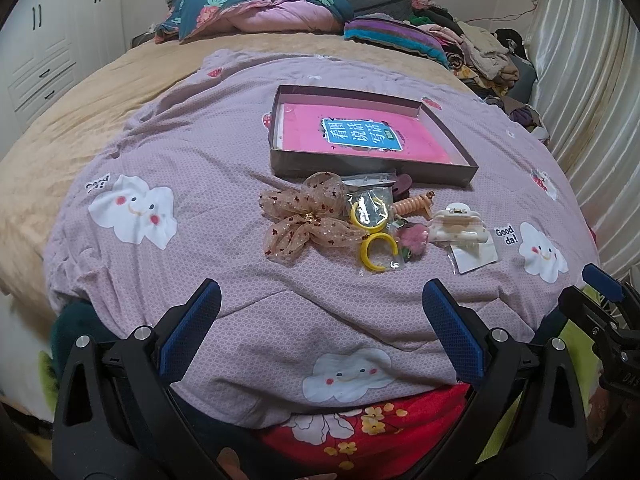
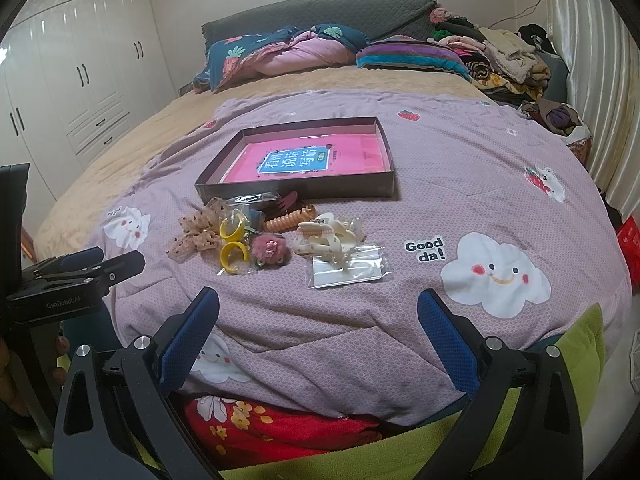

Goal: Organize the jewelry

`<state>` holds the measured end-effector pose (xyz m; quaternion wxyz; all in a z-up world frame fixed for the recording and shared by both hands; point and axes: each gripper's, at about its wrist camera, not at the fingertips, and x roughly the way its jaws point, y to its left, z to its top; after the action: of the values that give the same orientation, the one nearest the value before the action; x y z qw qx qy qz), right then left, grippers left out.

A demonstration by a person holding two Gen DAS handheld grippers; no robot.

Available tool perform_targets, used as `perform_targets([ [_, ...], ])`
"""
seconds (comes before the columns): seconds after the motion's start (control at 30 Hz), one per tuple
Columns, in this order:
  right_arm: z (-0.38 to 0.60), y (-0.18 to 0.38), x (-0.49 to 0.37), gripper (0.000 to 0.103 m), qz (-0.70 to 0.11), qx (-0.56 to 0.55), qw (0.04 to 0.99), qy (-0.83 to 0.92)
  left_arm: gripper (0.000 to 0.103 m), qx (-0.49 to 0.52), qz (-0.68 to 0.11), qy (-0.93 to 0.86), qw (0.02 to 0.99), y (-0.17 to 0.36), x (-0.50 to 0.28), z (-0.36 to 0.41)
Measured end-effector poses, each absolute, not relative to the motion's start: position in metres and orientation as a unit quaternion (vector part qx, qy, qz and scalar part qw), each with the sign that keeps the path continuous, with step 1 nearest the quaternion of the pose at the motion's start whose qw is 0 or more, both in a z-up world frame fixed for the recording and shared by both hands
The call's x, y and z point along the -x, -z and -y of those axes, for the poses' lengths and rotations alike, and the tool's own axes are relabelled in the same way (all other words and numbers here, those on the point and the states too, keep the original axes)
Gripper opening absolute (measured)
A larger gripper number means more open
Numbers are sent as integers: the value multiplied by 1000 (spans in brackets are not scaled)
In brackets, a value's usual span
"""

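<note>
Mauve cloud-print quilt (image 1: 224,184) carries heaped hair accessories (image 1: 360,220) beside a shallow brown cardboard box (image 1: 372,168); left gripper (image 1: 320,320) and right gripper (image 2: 318,320) both gape, released.

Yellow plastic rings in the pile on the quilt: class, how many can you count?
2. One yellow plastic ring lies under a clear packet beside the sheer beige bow; the other yellow plastic ring sits just nearer the camera. More could be hidden beneath the pile.
</note>
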<state>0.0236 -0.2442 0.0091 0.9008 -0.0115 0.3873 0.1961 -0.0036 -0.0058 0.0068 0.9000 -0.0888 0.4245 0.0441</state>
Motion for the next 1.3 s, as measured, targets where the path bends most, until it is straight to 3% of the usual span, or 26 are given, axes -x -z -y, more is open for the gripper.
perform_targets([
  [1.3,239,-12,-28,99,-385,22,901,-199,95,87,-425,-45,900,-8,3,2],
])
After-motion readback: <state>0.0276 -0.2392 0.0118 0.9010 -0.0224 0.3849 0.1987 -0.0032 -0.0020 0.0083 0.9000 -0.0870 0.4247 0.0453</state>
